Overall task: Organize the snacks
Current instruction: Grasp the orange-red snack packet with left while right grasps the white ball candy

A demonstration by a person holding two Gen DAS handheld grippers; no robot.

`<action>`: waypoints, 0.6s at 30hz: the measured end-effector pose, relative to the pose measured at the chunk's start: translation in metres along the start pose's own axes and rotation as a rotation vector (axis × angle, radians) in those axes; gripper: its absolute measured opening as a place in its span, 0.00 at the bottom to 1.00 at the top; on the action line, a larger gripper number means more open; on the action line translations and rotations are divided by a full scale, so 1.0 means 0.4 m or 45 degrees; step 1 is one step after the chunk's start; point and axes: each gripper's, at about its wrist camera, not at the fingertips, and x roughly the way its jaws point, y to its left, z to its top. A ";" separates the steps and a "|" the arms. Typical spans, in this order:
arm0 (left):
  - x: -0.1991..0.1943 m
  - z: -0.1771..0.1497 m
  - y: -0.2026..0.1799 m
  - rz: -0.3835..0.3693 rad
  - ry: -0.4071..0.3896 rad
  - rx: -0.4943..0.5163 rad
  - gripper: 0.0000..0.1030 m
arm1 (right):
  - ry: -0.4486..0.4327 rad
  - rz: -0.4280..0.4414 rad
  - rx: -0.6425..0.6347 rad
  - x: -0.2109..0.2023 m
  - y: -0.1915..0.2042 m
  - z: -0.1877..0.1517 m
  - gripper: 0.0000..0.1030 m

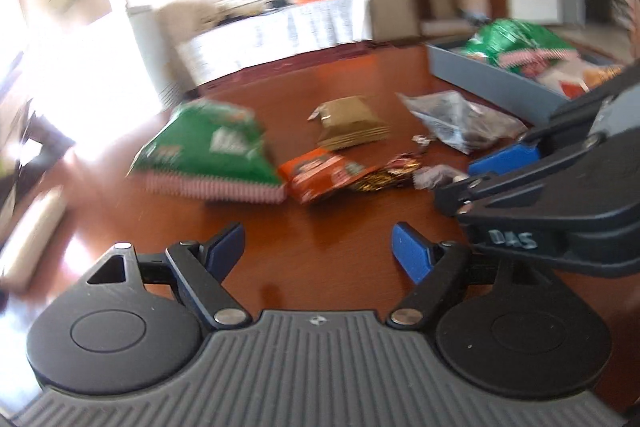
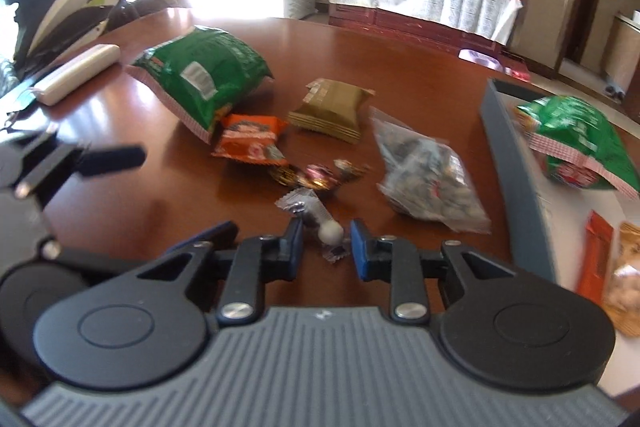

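The right gripper (image 2: 326, 247) is brought down around a small wrapped candy (image 2: 330, 235) on the bench (image 2: 160, 187), jaws narrowed but pads seemingly not pressing yet, probably so it can be carried to the grey tray (image 2: 516, 187) where a green bag (image 2: 576, 143) is already parked. The left gripper (image 1: 320, 251) is held wide apart with nothing in it, kept back from the pile, likely just waiting its turn
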 end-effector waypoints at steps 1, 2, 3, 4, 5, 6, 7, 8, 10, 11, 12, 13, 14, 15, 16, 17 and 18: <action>0.006 0.008 -0.003 -0.025 -0.017 0.042 0.82 | -0.001 -0.003 0.025 -0.004 -0.013 -0.001 0.28; 0.018 0.015 -0.008 -0.036 -0.011 0.094 0.82 | 0.000 0.001 0.055 -0.007 -0.026 -0.003 0.28; 0.027 0.021 -0.007 -0.051 -0.006 0.124 0.83 | 0.003 0.003 0.071 -0.009 -0.034 -0.006 0.28; 0.034 0.030 -0.002 -0.096 0.005 0.130 0.83 | 0.002 0.005 0.079 -0.011 -0.039 -0.008 0.28; 0.039 0.035 0.002 -0.132 0.009 0.146 0.83 | -0.001 0.012 0.085 -0.014 -0.042 -0.009 0.28; 0.044 0.037 0.003 -0.155 0.002 0.181 0.86 | -0.004 0.012 0.084 -0.016 -0.043 -0.010 0.28; 0.048 0.038 0.003 -0.155 -0.013 0.229 0.88 | 0.001 0.017 0.084 -0.014 -0.045 -0.011 0.28; 0.052 0.039 0.003 -0.150 -0.031 0.274 0.90 | 0.006 0.019 0.079 -0.012 -0.043 -0.012 0.28; 0.067 0.044 0.007 -0.160 -0.059 0.341 0.90 | 0.010 0.021 0.063 -0.010 -0.037 -0.011 0.27; 0.077 0.048 0.014 -0.171 -0.069 0.359 0.90 | 0.011 0.021 0.060 -0.010 -0.036 -0.011 0.27; 0.091 0.055 0.024 -0.203 -0.072 0.356 0.90 | 0.013 0.023 0.059 -0.009 -0.035 -0.010 0.27; 0.102 0.059 0.037 -0.247 -0.073 0.344 0.90 | 0.017 0.023 0.055 -0.007 -0.035 -0.009 0.27; 0.112 0.063 0.048 -0.286 -0.078 0.339 0.90 | 0.018 0.021 0.049 -0.006 -0.033 -0.009 0.27; 0.123 0.065 0.061 -0.317 -0.082 0.337 0.91 | 0.018 0.021 0.046 -0.006 -0.032 -0.007 0.27; 0.133 0.070 0.073 -0.355 -0.077 0.329 0.91 | 0.018 0.024 0.046 -0.005 -0.033 -0.007 0.27; 0.142 0.074 0.084 -0.393 -0.071 0.321 0.91 | 0.019 0.026 0.046 -0.004 -0.032 -0.006 0.27; 0.150 0.077 0.093 -0.425 -0.068 0.320 0.91 | 0.019 0.026 0.044 -0.003 -0.031 -0.004 0.27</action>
